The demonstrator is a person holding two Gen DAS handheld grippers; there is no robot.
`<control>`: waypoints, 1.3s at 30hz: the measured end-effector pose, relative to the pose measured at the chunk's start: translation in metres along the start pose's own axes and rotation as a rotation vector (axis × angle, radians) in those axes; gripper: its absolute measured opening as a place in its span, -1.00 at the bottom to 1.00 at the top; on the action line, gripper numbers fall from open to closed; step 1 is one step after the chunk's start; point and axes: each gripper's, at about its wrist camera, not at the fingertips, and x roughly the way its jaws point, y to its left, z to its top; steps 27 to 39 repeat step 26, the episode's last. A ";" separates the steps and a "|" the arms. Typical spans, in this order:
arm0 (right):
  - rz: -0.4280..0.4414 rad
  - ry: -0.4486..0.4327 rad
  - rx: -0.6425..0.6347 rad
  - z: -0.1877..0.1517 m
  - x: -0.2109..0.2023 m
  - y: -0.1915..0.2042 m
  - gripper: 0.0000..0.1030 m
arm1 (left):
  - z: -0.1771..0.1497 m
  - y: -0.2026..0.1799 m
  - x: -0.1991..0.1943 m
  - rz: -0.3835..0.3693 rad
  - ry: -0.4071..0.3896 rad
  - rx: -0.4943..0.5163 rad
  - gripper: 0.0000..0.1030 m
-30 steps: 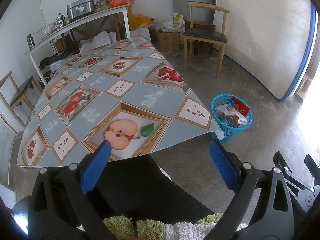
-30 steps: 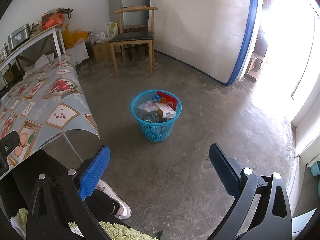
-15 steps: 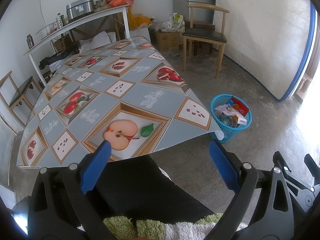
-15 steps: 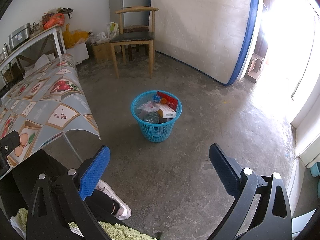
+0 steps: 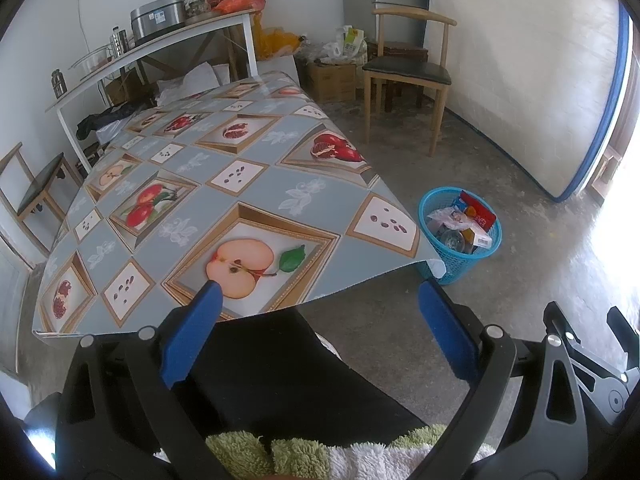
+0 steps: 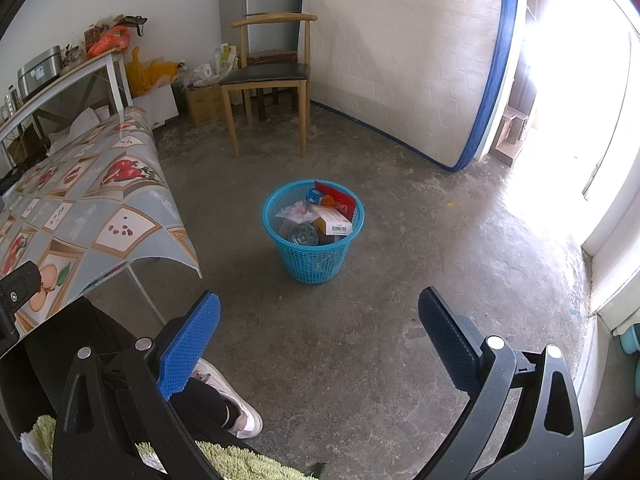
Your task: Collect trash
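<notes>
A blue mesh waste basket [image 6: 316,258] stands on the concrete floor, right of the table; it also shows in the left wrist view [image 5: 456,266]. It holds trash: a red packet [image 6: 340,201], an orange box with a barcode [image 6: 334,225], crumpled plastic and a clear bottle. My left gripper [image 5: 318,336] is open and empty, held low at the near edge of the table [image 5: 192,184]. My right gripper [image 6: 318,336] is open and empty, above the floor, short of the basket.
The table wears a fruit-print cloth [image 6: 80,200]. A wooden chair [image 6: 268,76] stands behind the basket, a mattress [image 6: 400,60] leans on the right wall. A white shelf [image 5: 160,44] with pots and cardboard boxes [image 5: 332,78] stand at the back. My leg and shoe [image 6: 236,404] are below.
</notes>
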 end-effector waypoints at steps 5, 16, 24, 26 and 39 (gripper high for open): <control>0.000 -0.001 -0.001 -0.001 0.000 0.001 0.88 | 0.000 0.000 0.000 0.001 0.000 -0.001 0.83; 0.000 -0.001 -0.002 -0.002 0.000 0.002 0.88 | 0.000 0.000 0.000 -0.001 0.000 -0.002 0.83; -0.001 0.000 -0.001 -0.002 0.000 0.002 0.88 | 0.000 -0.002 0.000 -0.001 -0.001 0.001 0.84; -0.001 -0.001 -0.001 -0.001 -0.001 0.002 0.88 | 0.000 -0.001 0.000 -0.001 0.000 -0.001 0.84; -0.001 -0.001 -0.001 -0.001 -0.001 0.002 0.88 | 0.000 -0.001 0.000 -0.001 0.000 -0.001 0.84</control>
